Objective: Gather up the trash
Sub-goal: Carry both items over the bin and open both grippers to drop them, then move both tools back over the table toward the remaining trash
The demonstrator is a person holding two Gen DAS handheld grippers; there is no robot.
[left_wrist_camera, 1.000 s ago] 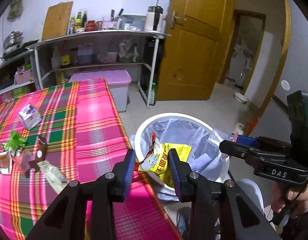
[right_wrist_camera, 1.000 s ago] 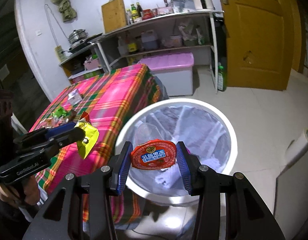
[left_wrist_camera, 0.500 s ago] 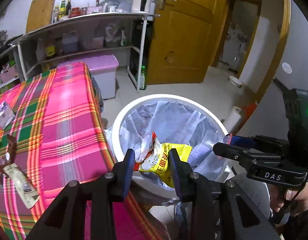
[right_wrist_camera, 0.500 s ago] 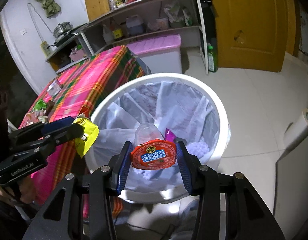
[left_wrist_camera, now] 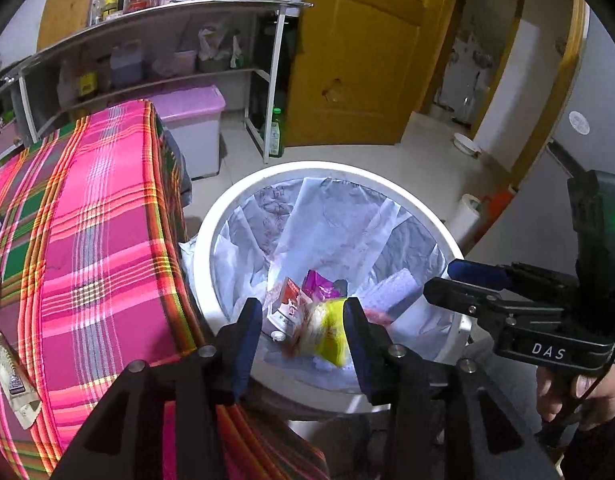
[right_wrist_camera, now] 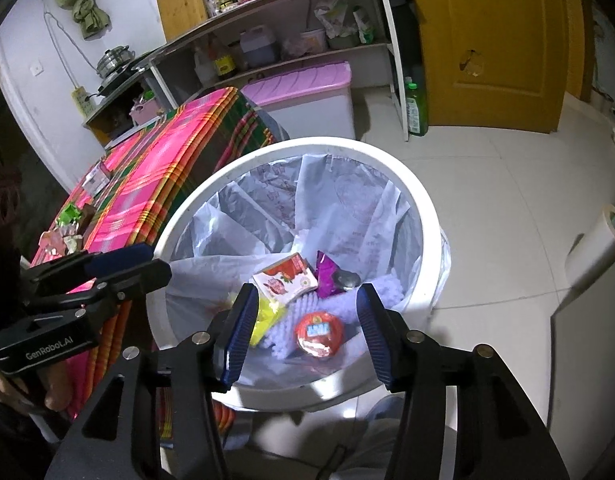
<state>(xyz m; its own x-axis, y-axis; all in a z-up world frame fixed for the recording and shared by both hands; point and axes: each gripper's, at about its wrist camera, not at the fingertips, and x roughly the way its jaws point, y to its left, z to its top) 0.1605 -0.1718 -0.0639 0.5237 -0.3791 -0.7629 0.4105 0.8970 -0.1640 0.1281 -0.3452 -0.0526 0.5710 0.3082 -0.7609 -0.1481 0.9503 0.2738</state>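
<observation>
A white trash bin (left_wrist_camera: 395,184) with a clear liner stands on the floor beside the table; it also shows in the right wrist view (right_wrist_camera: 423,216). My left gripper (left_wrist_camera: 303,334) is open above its near rim, and a blurred yellow snack bag (left_wrist_camera: 327,334) is falling between the fingers. My right gripper (right_wrist_camera: 305,330) is open over the bin, and the red jelly cup (right_wrist_camera: 318,334) drops below it. A red and white carton (right_wrist_camera: 285,278) and a purple wrapper (right_wrist_camera: 325,274) lie in the bin.
The table with the pink plaid cloth (left_wrist_camera: 87,240) is left of the bin, with a wrapper (left_wrist_camera: 11,376) and more trash (right_wrist_camera: 67,228) on it. A pink-lidded storage box (right_wrist_camera: 307,92), shelves and a yellow door (right_wrist_camera: 487,40) stand behind. A paper roll (right_wrist_camera: 595,244) is at right.
Both grippers moved over the bin and opened. The yellow snack bag and the red jelly cup have left the fingers and are dropping into the bin.
</observation>
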